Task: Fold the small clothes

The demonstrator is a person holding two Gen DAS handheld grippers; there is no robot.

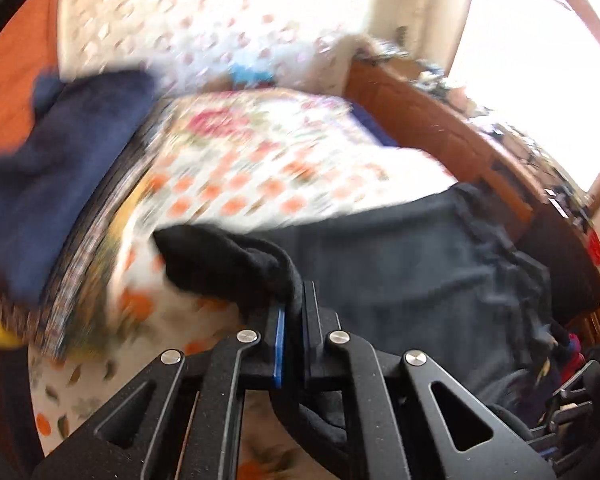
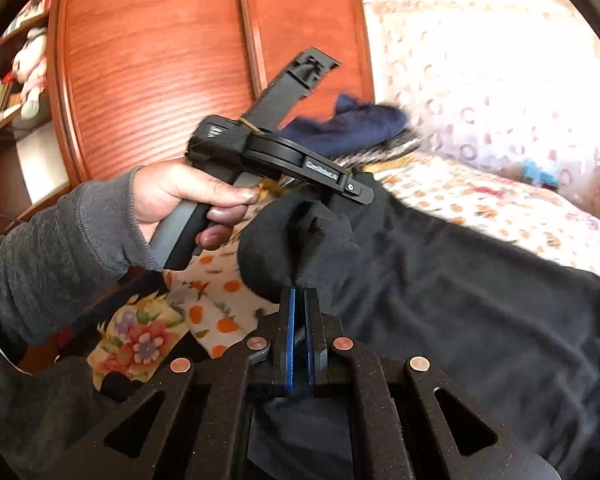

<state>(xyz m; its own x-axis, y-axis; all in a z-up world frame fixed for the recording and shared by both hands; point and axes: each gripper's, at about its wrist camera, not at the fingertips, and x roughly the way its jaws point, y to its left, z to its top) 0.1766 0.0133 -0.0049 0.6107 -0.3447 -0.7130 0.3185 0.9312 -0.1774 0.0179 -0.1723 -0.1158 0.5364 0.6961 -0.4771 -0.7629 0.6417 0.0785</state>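
A dark black garment lies spread over the floral bedspread. My left gripper is shut on a bunched edge of it, lifted off the bed. In the right wrist view the same garment stretches to the right. My right gripper is shut on another bunched part of it. The left gripper, held in a hand, pinches the cloth just beyond my right one.
A folded navy cloth lies on a stack at the left of the bed, also seen in the right wrist view. A wooden headboard stands behind. A cluttered wooden shelf runs along the bed under a bright window.
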